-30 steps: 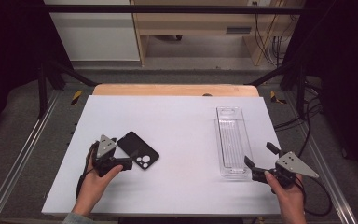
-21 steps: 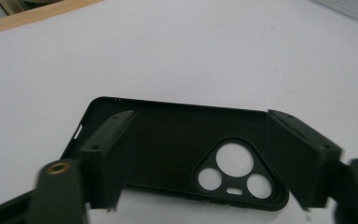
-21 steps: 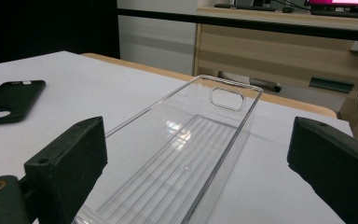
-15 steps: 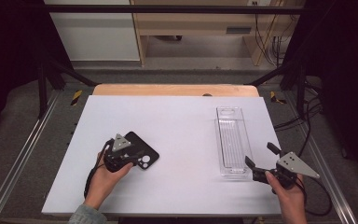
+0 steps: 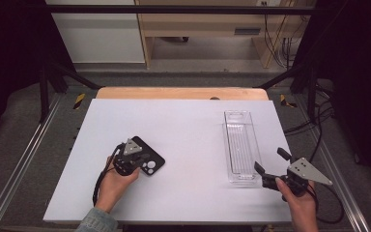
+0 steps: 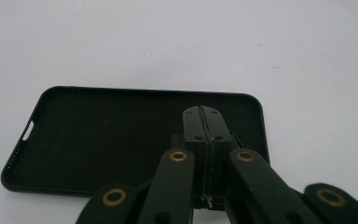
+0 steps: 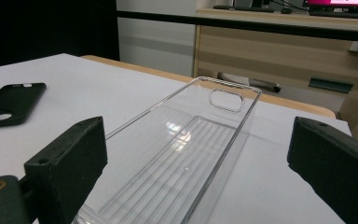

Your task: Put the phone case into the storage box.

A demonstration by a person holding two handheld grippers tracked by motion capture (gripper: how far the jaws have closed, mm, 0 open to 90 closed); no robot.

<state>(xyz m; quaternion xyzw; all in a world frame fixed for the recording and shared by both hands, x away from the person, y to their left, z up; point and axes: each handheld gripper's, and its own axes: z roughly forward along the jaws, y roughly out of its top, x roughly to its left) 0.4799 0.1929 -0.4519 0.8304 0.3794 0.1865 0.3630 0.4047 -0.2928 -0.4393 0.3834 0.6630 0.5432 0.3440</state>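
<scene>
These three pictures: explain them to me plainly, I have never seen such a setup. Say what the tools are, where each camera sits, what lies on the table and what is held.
A person stands at a white table with a hand-held two-jaw gripper in each hand. The high view looks down from above; each gripper view rides on its own tool. The left gripper has just been closing, and its jaws meet over the rim of a black phone case lying open side up. Whether the rim is pinched cannot be told. The right gripper is open and holds nothing, at the near end of a clear tray.
</scene>
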